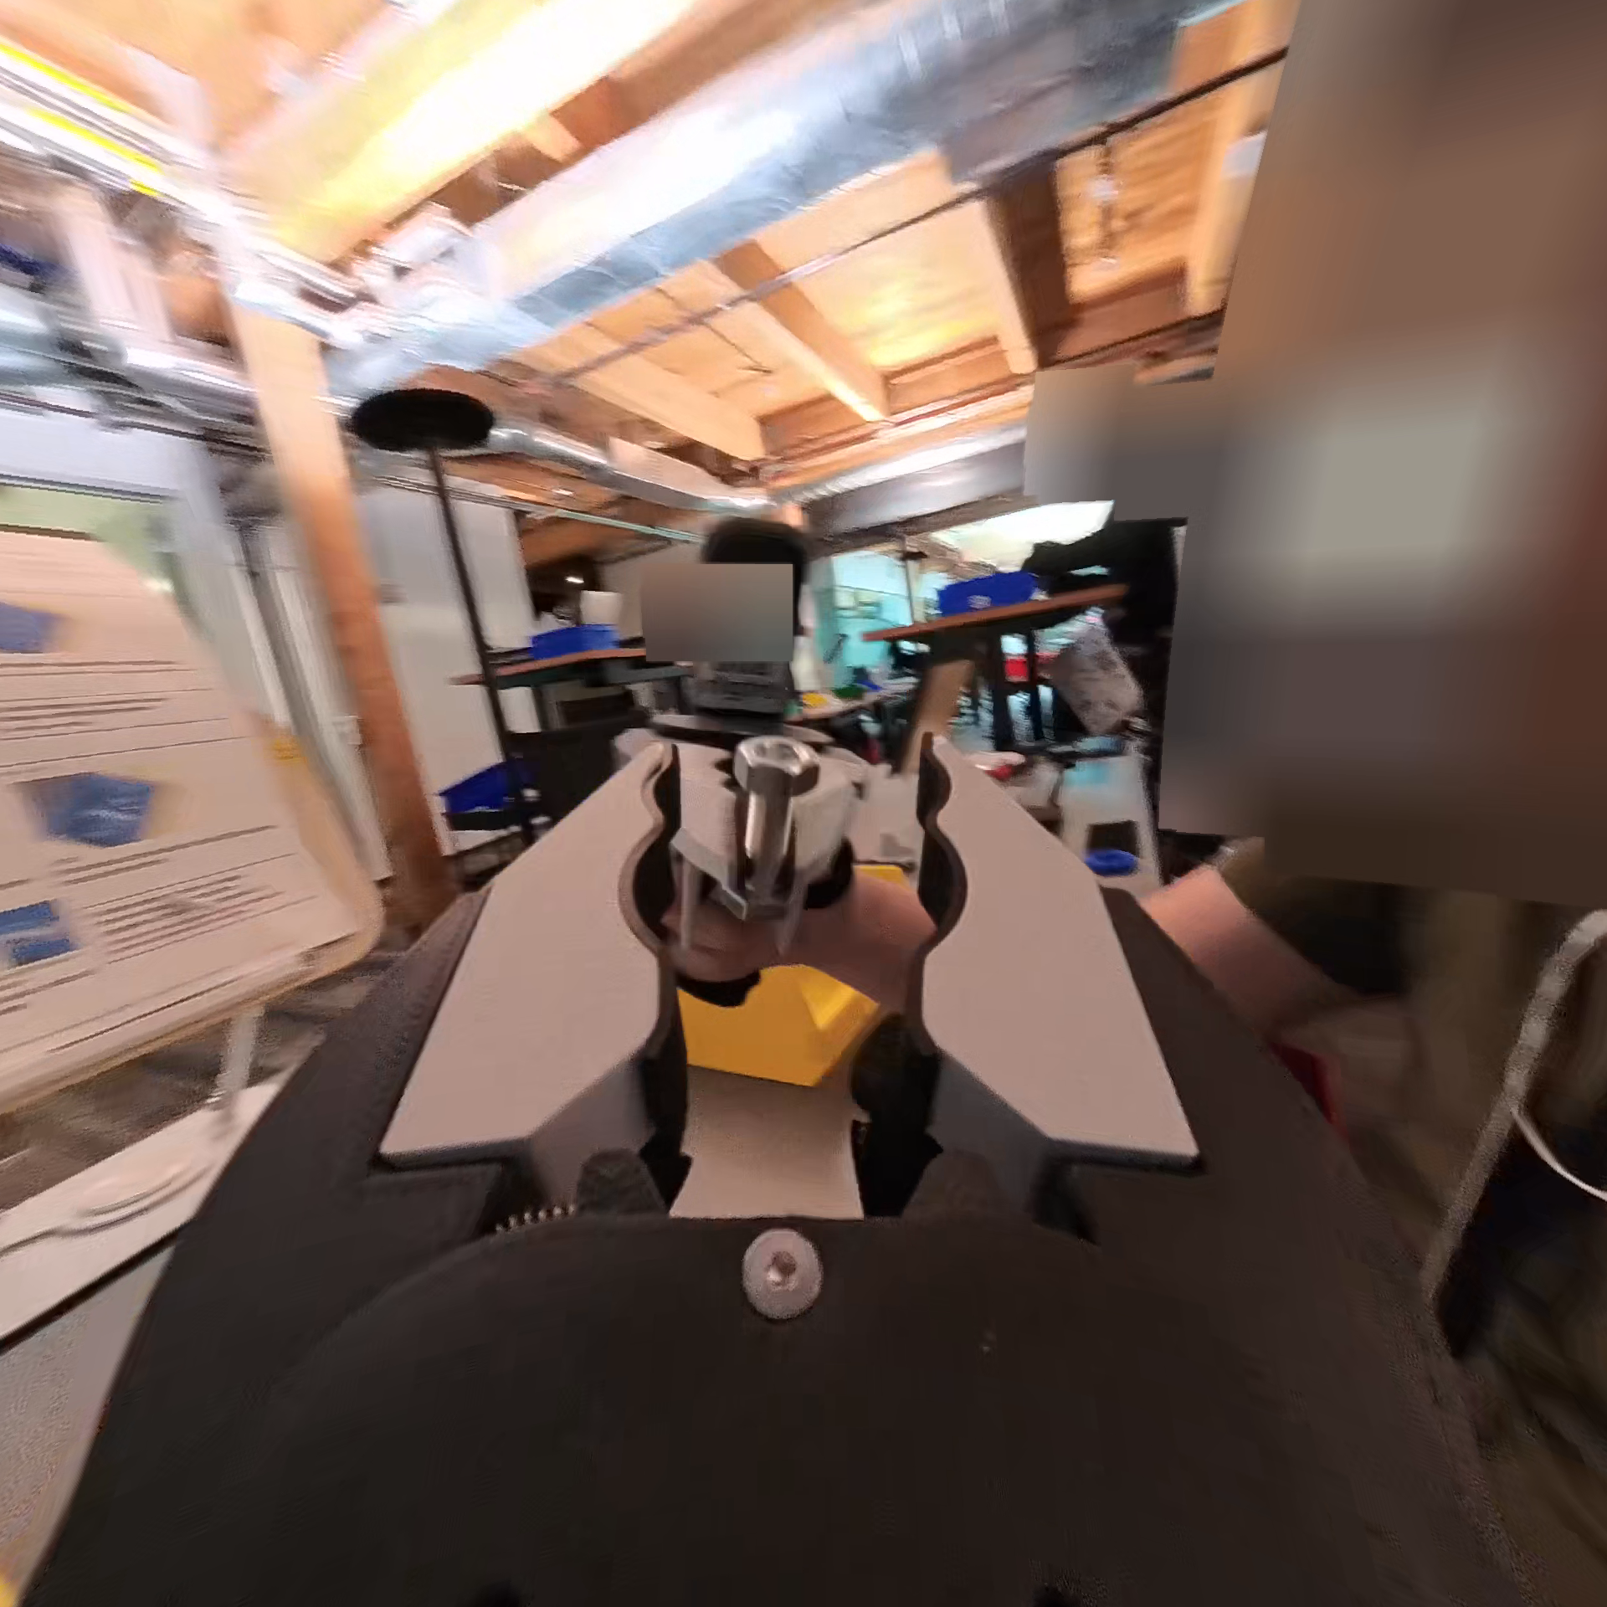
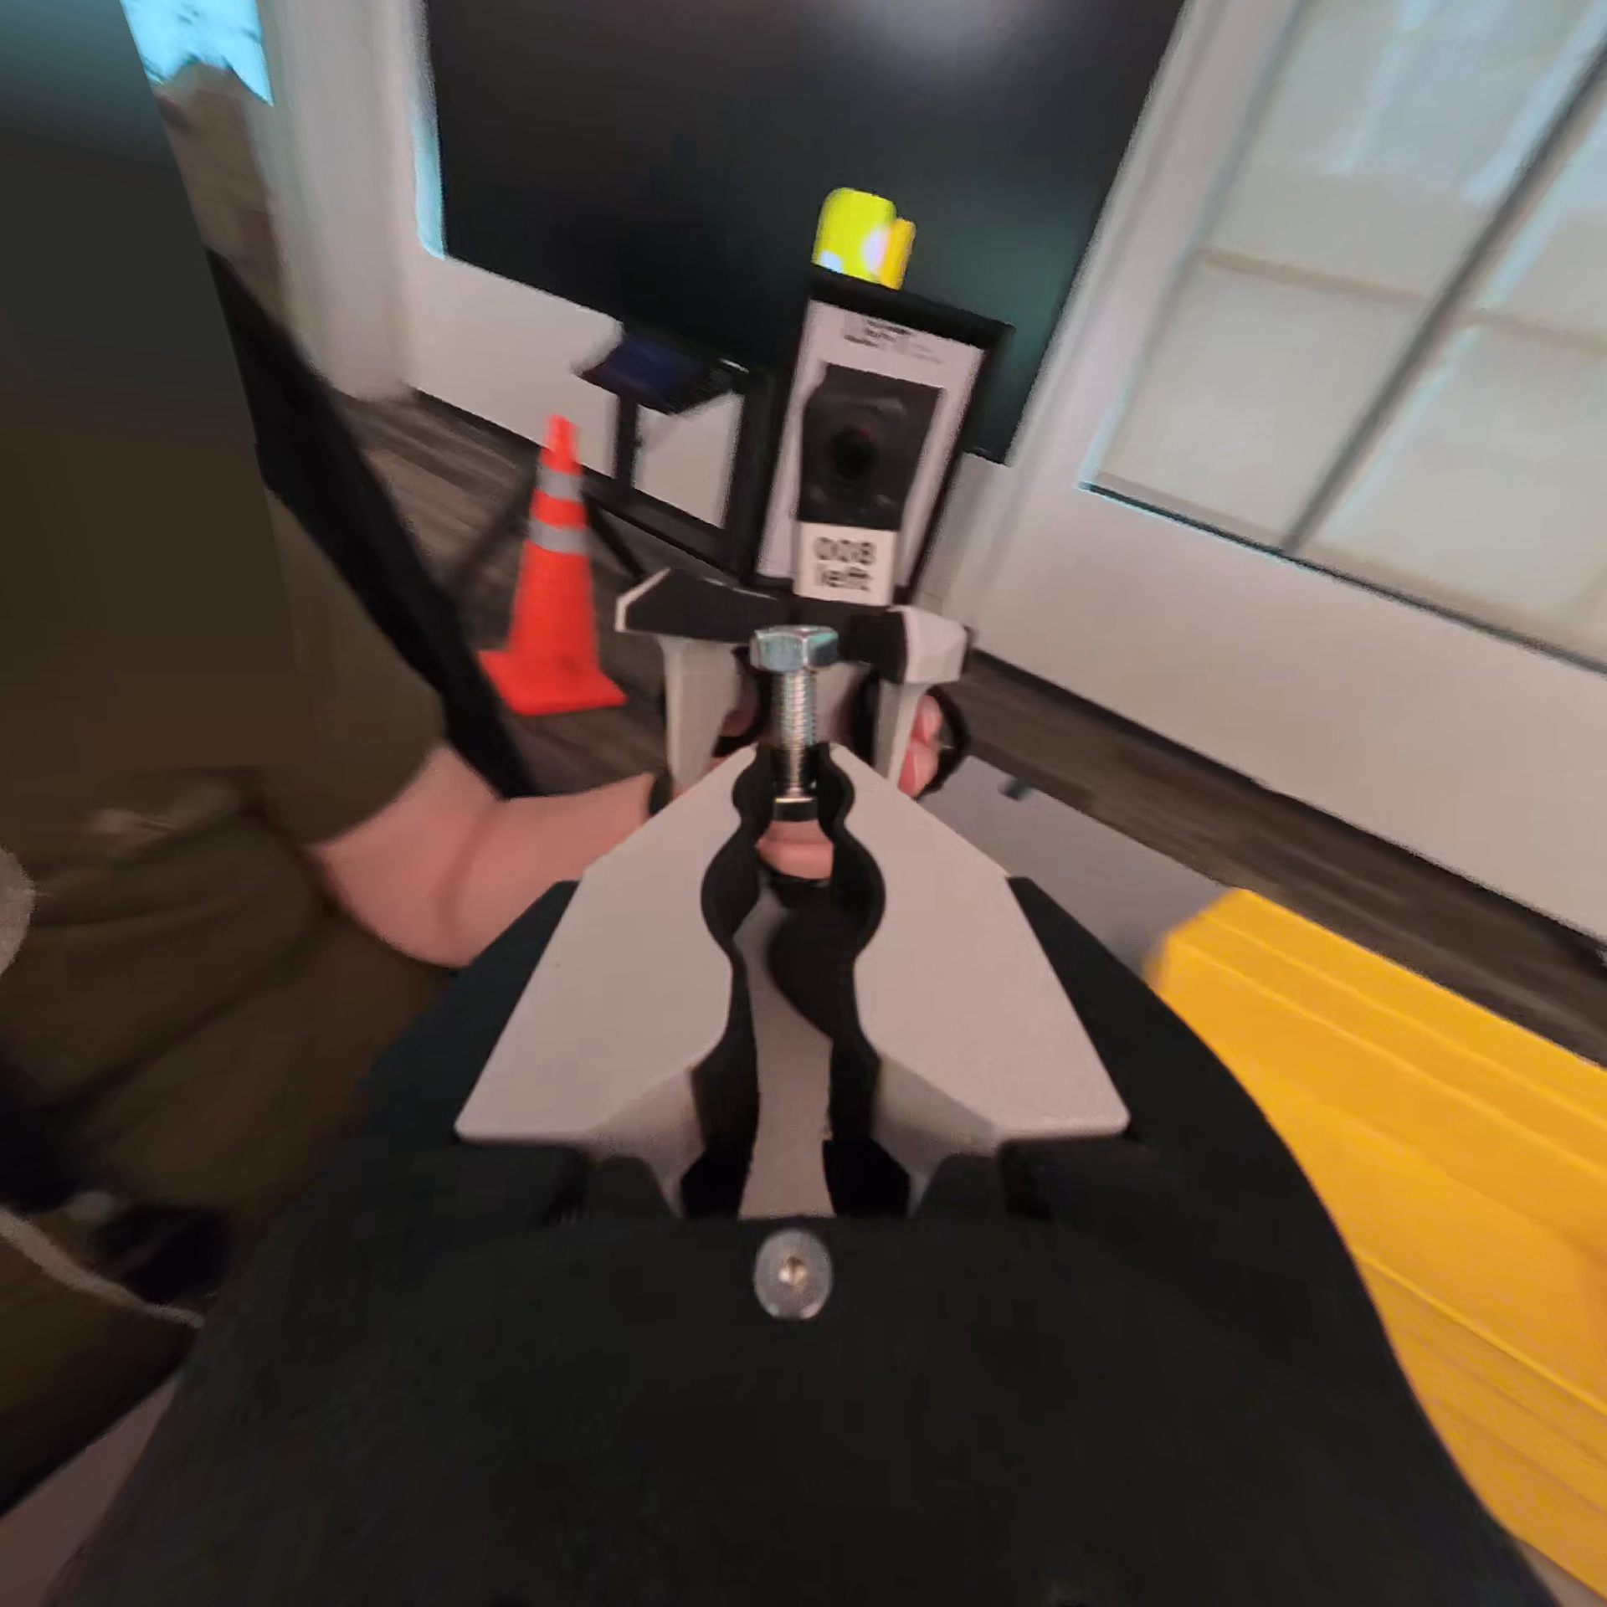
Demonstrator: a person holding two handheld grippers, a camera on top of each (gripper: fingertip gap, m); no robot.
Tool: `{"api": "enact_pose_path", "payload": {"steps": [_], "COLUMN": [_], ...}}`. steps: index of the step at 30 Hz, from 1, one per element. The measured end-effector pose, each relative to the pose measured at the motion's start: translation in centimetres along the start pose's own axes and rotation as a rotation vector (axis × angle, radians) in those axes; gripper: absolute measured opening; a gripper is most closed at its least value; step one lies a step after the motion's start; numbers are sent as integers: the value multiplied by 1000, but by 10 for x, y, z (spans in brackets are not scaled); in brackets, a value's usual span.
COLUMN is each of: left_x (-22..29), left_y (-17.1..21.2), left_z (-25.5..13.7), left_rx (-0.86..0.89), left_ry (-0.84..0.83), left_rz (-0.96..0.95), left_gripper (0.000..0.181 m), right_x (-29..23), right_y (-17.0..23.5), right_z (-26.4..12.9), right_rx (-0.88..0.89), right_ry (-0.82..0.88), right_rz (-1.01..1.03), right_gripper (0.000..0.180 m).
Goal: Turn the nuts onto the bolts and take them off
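Note:
A silver hex bolt (image 2: 791, 696) stands upright in the air between both grippers. My right gripper (image 2: 796, 770) is shut on its threaded lower end, where a nut (image 2: 790, 796) seems to sit. My left gripper (image 1: 796, 752) is open, with a finger on each side of the bolt head (image 1: 774, 765) and a clear gap both ways. The right wrist view shows the left gripper (image 2: 796, 696) facing me with its fingers (image 2: 687, 696) spread wide around the head. The left wrist view shows the right gripper (image 1: 756, 896) clamped low on the bolt.
A yellow bin (image 2: 1391, 1130) lies to the right below the grippers and shows in the left wrist view (image 1: 774, 1026). An orange cone (image 2: 556, 574) stands on the floor. A person's forearm (image 2: 435, 870) reaches in from the left. A poster board (image 1: 130, 783) stands at the left. My two grippers' fingertips are within a few centimetres of each other.

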State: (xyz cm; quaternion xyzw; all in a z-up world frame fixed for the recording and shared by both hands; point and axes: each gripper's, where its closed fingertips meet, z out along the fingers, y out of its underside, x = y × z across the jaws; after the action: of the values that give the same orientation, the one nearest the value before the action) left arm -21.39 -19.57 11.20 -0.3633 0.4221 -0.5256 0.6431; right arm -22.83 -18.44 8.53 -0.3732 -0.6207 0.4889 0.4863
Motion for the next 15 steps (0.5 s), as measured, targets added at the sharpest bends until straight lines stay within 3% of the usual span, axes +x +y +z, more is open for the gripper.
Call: {"api": "enact_pose_path", "payload": {"steps": [10, 12, 15], "left_x": [29, 30, 21], "left_y": [22, 23, 24], "left_z": [7, 8, 10], "left_rx": [-88, -88, -102], "left_ry": [136, 140, 73], "left_rz": [43, 62, 101], "left_gripper": [35, 20, 16], "right_x": [-36, -38, -26], "right_y": [12, 14, 16], "right_z": [-5, -5, -3], "right_rx": [-42, -49, -64], "right_ry": [-298, -314, -228], "right_rz": [159, 166, 136], "right_gripper": [8, 8, 8]}}
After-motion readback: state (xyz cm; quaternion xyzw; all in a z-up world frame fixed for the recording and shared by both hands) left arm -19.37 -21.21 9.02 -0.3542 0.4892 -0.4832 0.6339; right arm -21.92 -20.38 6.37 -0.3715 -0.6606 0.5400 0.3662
